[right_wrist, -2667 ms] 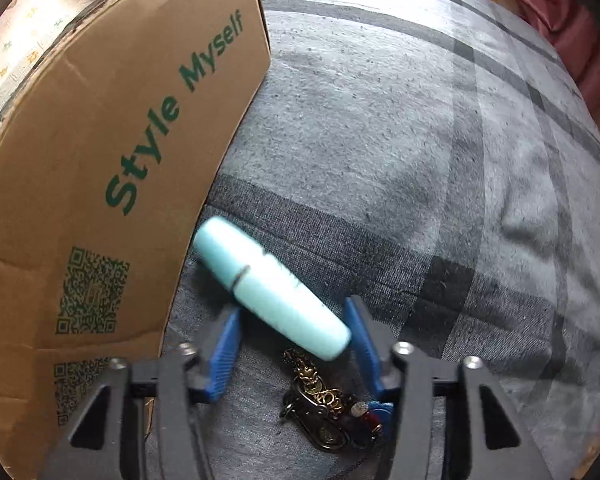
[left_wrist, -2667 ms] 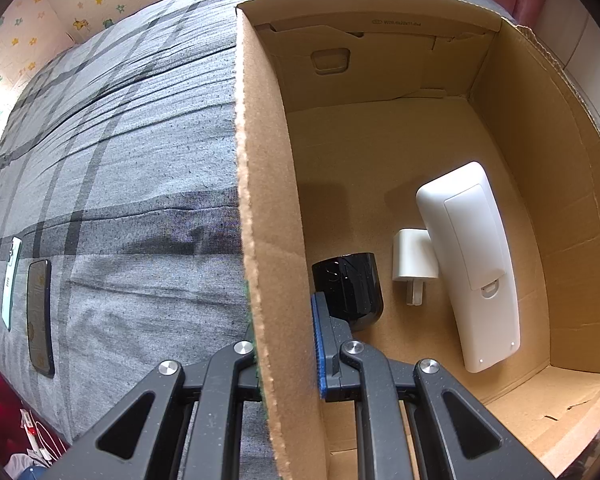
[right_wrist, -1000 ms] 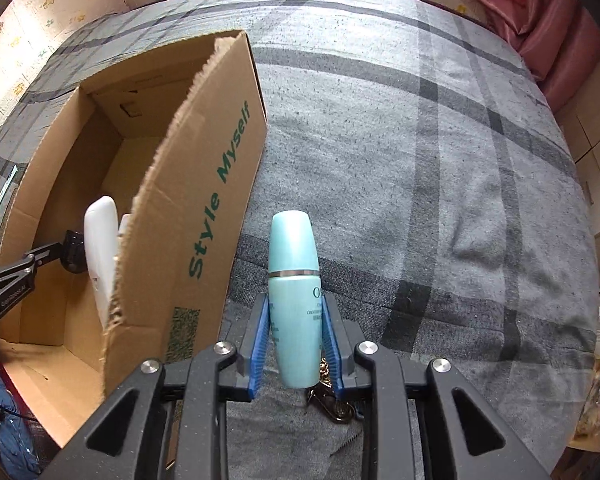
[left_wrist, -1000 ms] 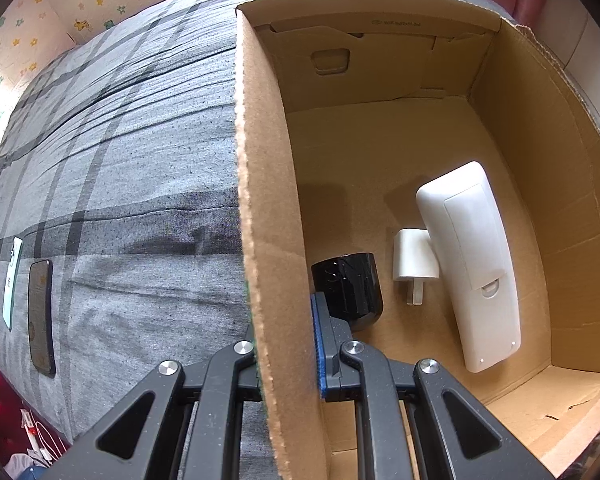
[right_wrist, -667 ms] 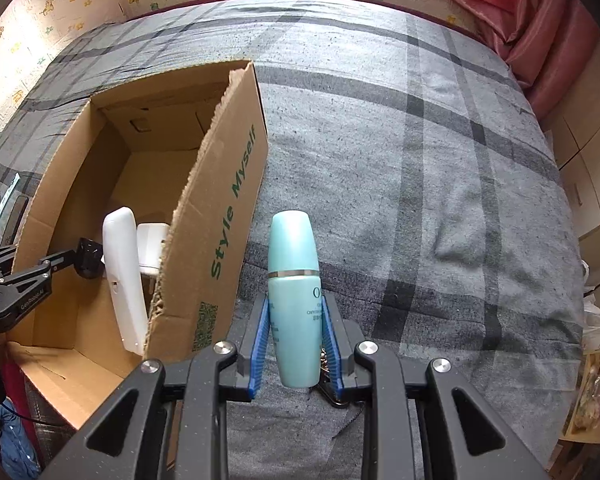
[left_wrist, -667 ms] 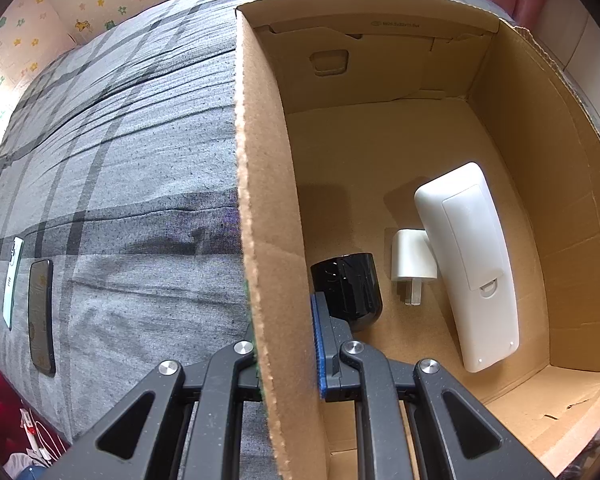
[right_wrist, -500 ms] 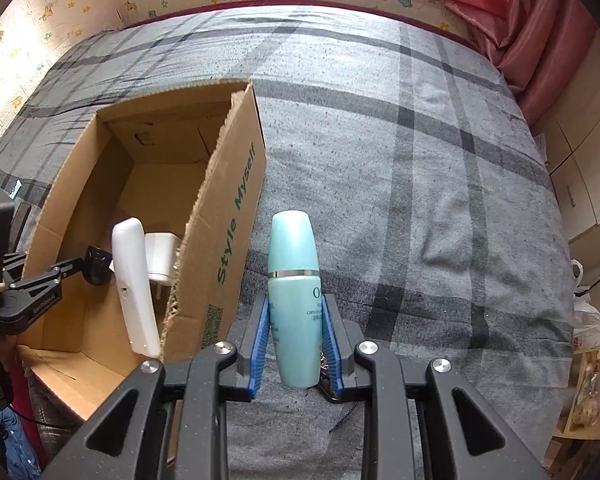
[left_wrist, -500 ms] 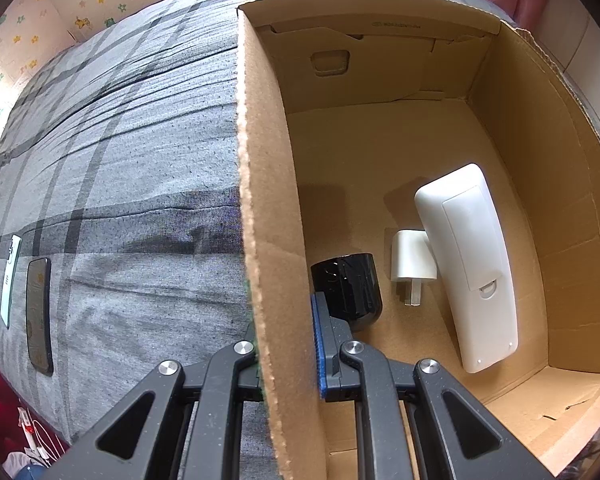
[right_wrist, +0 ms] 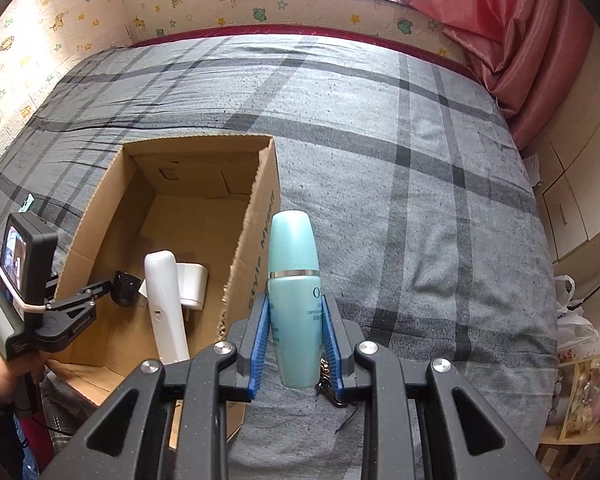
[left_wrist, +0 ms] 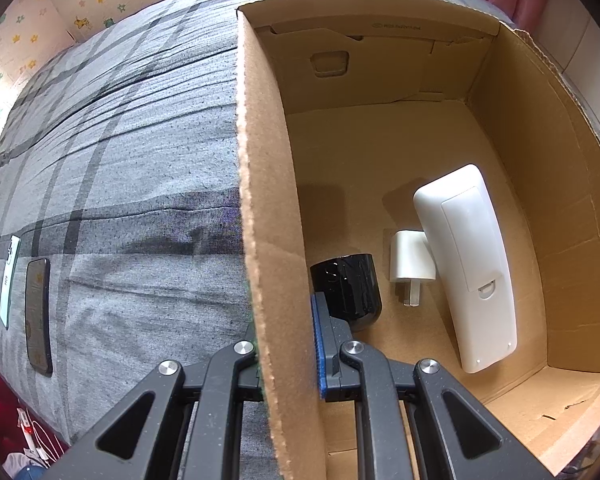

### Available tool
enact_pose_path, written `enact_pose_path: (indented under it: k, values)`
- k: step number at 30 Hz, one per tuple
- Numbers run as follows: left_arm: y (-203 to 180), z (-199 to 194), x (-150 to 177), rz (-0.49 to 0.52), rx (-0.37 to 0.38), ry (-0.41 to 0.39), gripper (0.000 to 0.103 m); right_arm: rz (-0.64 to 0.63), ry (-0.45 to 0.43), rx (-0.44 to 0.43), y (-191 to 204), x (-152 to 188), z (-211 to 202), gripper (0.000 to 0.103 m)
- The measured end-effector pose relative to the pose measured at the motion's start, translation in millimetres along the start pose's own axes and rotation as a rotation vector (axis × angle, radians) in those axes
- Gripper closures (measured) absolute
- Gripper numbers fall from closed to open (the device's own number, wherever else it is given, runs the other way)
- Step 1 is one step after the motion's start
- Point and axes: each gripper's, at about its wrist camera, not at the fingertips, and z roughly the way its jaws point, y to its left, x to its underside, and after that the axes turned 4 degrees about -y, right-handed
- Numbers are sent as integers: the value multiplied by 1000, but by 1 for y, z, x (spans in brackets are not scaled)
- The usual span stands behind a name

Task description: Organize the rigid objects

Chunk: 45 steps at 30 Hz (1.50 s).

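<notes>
My right gripper [right_wrist: 296, 344] is shut on a teal bottle [right_wrist: 294, 292], held high above the bed, just right of the cardboard box [right_wrist: 256, 240]. My left gripper [left_wrist: 286, 344] is shut on the box's left wall [left_wrist: 268, 200], one finger outside and one inside; it also shows in the right wrist view [right_wrist: 96, 292]. Inside the box lie a white remote [left_wrist: 466, 264], a white plug adapter [left_wrist: 410, 262] and a black cup-shaped object [left_wrist: 348, 290].
The box stands on a grey plaid bedspread [right_wrist: 400, 160]. A dark phone [left_wrist: 36, 314] and a pale card [left_wrist: 9, 280] lie on the bed left of the box. A keychain [right_wrist: 328, 376] lies below the bottle. Pink curtain [right_wrist: 500, 20] and cabinets at right.
My right gripper closed on the teal bottle, lifted it off the bed and rose higher, so the box interior came into view. My left gripper kept hold of the box wall.
</notes>
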Motion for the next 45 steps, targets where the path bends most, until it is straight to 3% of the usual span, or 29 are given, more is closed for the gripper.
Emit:
enact_pose_path:
  k: [22, 34, 45]
  values:
    - [1, -1, 0, -1, 10, -3, 90, -84, -14, -73, 75, -22, 3, 76]
    - [2, -3, 1, 0, 13, -7, 90, -97, 52, -93, 106, -17, 47, 76]
    - [4, -3, 1, 2, 12, -8, 89, -41, 106, -74, 110, -8, 90, 76]
